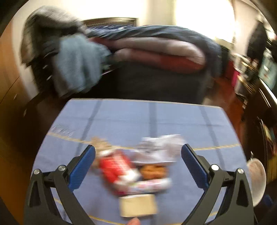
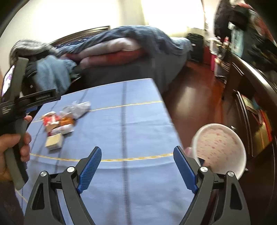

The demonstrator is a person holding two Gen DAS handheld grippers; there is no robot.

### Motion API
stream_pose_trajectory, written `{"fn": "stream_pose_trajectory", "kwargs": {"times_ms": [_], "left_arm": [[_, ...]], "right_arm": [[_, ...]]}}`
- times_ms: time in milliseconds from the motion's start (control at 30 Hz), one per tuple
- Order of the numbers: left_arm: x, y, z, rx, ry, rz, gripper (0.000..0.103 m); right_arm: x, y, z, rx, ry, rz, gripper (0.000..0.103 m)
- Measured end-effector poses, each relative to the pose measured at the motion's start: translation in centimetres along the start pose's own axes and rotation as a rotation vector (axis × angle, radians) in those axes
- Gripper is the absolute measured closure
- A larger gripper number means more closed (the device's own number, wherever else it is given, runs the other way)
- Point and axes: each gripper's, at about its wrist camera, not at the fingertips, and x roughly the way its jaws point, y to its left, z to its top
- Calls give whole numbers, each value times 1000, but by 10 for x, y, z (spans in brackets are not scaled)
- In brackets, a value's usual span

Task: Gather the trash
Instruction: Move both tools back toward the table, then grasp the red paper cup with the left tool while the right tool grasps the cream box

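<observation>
Left gripper point(image 1: 138, 160) spread wide over trash pile point(image 1: 133, 171), right gripper point(image 2: 137, 163) agape near tablecloth point(image 2: 138, 121) edge

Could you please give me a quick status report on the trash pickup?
Left gripper open, over trash pile. Right gripper open, empty, above blue tablecloth. White bowl beside right finger. Nothing blocking.

A lived-in bedroom in a home. A bed point(image 2: 135, 52) with a dark wooden headboard point(image 2: 81, 33) fills the back, piled with a rumpled blue duvet point(image 2: 147, 37) and red and pink blankets point(image 1: 159, 53). Clothes point(image 1: 76, 62) hang in a heap at its left. The floor point(image 2: 193, 97) is glossy reddish wood. A dark cluttered shelf point(image 2: 249, 97) runs along the right. Bright daylight comes from a window point(image 2: 173, 13). In front stands a table under a blue checked cloth point(image 2: 131, 131).
</observation>
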Motion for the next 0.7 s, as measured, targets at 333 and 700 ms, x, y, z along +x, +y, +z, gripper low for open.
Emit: {"fn": "stream_pose_trajectory", "kwargs": {"times_ms": [333, 700], "left_arm": [[18, 45, -18, -74, 84, 6, 9], [59, 41, -27, -184, 162, -44, 55]], "right_arm": [[6, 45, 2, -69, 23, 51, 18], [4, 54, 6, -81, 24, 39, 18]]}}
